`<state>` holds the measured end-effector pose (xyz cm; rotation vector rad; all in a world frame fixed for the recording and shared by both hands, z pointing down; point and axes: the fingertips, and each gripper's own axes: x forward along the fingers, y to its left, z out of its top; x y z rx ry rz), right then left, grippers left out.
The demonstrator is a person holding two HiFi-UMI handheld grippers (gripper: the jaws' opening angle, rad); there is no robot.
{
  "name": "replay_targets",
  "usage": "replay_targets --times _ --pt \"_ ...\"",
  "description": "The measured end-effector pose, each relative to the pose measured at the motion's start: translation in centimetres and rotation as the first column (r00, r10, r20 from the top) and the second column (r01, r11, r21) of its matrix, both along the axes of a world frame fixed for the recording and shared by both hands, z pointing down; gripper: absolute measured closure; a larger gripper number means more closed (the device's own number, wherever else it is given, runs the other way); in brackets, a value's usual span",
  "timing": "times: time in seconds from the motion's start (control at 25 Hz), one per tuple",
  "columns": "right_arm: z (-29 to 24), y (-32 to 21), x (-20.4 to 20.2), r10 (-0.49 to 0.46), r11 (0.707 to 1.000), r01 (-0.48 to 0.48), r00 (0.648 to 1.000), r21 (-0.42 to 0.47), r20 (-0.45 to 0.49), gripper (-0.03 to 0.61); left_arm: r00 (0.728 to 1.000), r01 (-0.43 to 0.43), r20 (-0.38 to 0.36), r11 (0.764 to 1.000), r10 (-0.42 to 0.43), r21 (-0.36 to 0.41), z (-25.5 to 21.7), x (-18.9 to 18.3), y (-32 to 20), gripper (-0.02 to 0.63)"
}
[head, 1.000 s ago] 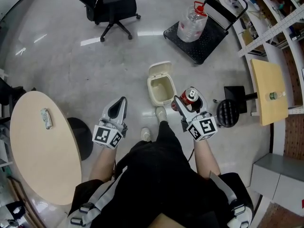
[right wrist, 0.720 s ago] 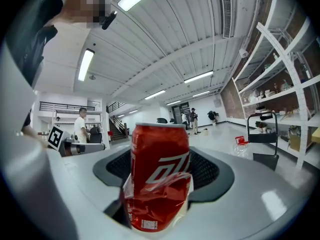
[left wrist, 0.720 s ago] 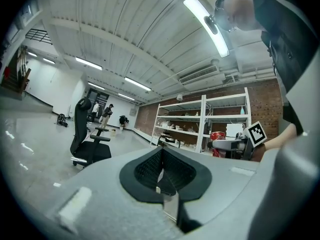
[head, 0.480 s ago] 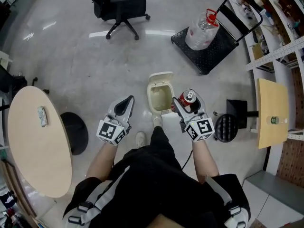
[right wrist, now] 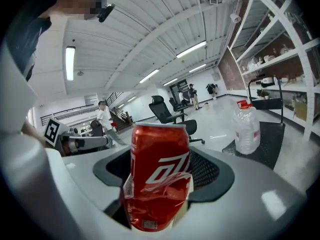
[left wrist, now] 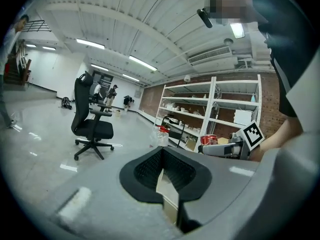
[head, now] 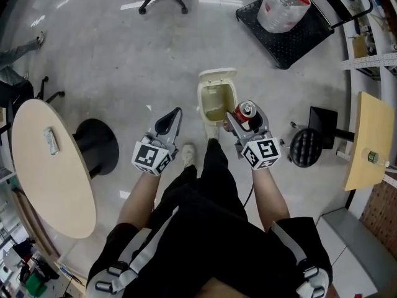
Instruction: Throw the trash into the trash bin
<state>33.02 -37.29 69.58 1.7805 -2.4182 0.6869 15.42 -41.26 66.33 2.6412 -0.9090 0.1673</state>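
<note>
A cream trash bin [head: 216, 102] stands on the floor ahead of my feet, its lid [head: 217, 75] flipped open at the far side. My right gripper [head: 246, 118] is shut on a dented red soda can [head: 247, 111], held upright just right of the bin's rim. In the right gripper view the can [right wrist: 160, 174] fills the space between the jaws. My left gripper [head: 171, 120] hangs left of the bin with its jaws shut and nothing in them. The left gripper view shows the can [left wrist: 209, 139] off to the right.
A round wooden table [head: 49, 185] with a small object [head: 49, 140] on it stands at the left, beside a black base [head: 96, 146]. A cart [head: 291, 39] carrying a big water bottle [head: 282, 2] is ahead right. A black stool [head: 305, 148] and a wooden side table [head: 366, 135] stand right.
Both grippers have sunk and moved forward toward the bin. The can now sits beside the bin's right rim. The left jaws stay shut, the right ones keep hold of the can.
</note>
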Motion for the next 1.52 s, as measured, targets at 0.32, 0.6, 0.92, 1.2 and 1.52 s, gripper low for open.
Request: replay_targets --times 0.32,0.6,0.92,1.2,1.52 --pt "9.0 0.7 -2.4 -0.069 0.98 0.075 0.997 -0.184 0.041 0.238 0.999 0.023 0.041 0.996 -0.02 -0.09 3.9 -0.3 0.5 0.614" --pt "12.4 0.8 -2.7 -0.084 0.961 0.094 0.995 -0.26 0.048 0.238 0.998 -0.016 0.056 0.992 0.023 -0.127 6.8 1.7 0.1 0.614" --pt "19.5 -0.6 -2.4 -0.054 0.927 0.063 0.998 -0.369 0.033 0.236 0.998 -0.015 0.058 0.99 0.024 -0.142 5.3 1.4 0.1 0.613" --pt "27.3 -1.9 -2.6 -0.081 0.872 0.063 0.997 -0.486 -0.015 0.236 0.998 0.04 0.058 0.984 -0.03 -0.173 6.1 -0.1 -0.5 0.612" --pt "29.1 -3.2 -2.1 -0.053 0.854 0.017 0.997 -0.521 -0.054 0.194 0.999 0.016 0.041 0.983 -0.009 -0.181 5.5 -1.1 0.6 0.614"
